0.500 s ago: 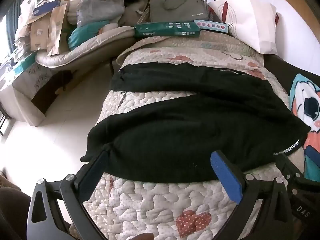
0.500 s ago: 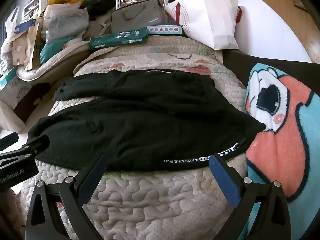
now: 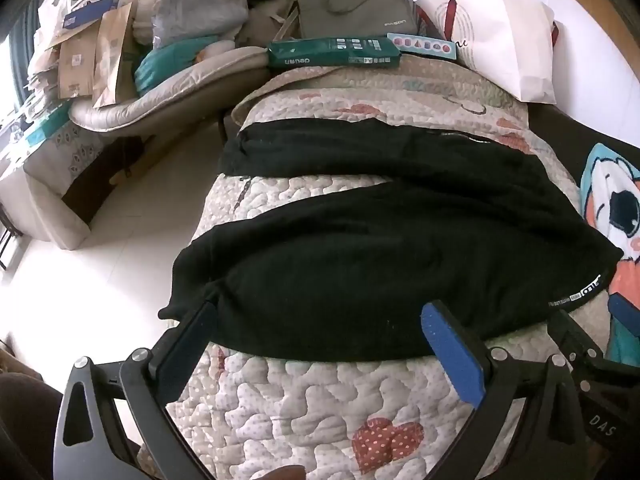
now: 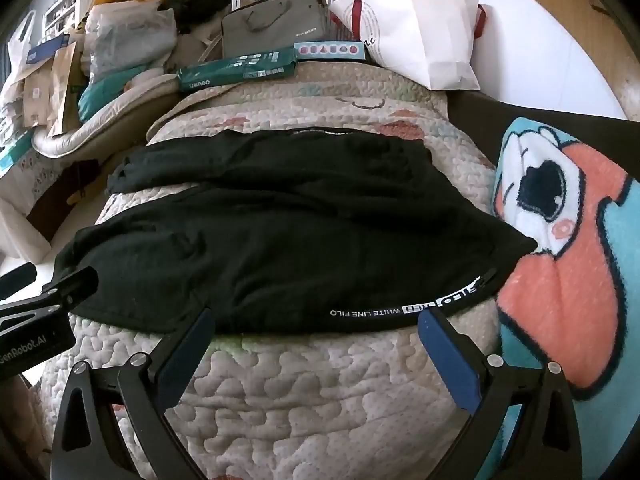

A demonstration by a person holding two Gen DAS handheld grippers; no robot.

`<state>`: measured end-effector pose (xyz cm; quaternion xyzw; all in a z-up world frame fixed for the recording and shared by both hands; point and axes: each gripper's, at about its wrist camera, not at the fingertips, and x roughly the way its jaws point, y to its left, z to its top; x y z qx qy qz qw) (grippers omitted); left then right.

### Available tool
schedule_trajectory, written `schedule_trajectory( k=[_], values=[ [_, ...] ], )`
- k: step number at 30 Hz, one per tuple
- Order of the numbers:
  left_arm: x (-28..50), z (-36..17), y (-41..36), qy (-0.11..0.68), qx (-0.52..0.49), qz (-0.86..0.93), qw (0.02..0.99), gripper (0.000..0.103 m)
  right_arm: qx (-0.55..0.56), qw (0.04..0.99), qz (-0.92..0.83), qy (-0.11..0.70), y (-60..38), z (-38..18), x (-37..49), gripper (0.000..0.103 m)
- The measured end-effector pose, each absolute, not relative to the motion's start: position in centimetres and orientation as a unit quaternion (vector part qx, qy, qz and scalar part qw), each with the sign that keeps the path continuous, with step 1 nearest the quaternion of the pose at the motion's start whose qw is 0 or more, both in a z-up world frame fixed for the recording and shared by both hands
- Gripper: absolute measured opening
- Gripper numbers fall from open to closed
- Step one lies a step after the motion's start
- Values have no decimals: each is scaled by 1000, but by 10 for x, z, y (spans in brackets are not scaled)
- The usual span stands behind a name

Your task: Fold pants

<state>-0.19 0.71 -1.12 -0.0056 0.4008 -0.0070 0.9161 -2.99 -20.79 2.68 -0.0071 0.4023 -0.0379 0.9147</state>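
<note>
The black pants [image 4: 280, 240] lie spread on the quilted bed [image 4: 320, 392], soft and limp I think, so my wide-open, empty left fingers [image 3: 320, 332] and right fingers [image 4: 316, 340] should pinch the near edge.

Setting: my cluttered home bedroom | Evidence: quilted heart-print bedspread [image 3: 304, 396] over the bed I work at | cartoon fleece blanket [image 4: 568, 264] alongside | grey laptop bag [image 3: 352, 8], white paper shopping bag [image 3: 504, 36] and green Deli box [image 3: 334, 53] at its far end | bagged bedding [image 3: 192, 12] piled beyond | pale tiled floor [image 3: 120, 264].
</note>
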Motion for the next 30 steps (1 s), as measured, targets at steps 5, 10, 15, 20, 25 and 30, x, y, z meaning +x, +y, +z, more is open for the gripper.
schedule_trajectory(
  k=[5,10,15,20,25,30],
  values=[
    [-2,-16,1,402,2,-2,916,102,-9,911,-37,410,-207,27,-31,103],
    [-4,-16,-2,403,10,0,915,102,-11,908,-39,417,-206,27,-32,103],
    [-11,-20,-7,409,18,-6,913,102,-5,898,-39,438,-209,26,-35,103],
    [-19,-27,-10,426,18,-12,904,102,7,882,-47,469,-213,21,-40,103],
    [-31,-31,-13,431,19,-14,902,102,20,871,-45,489,-214,14,-45,103],
    [-37,-32,-14,434,26,-16,900,102,15,873,-42,486,-212,14,-49,103]
  ],
)
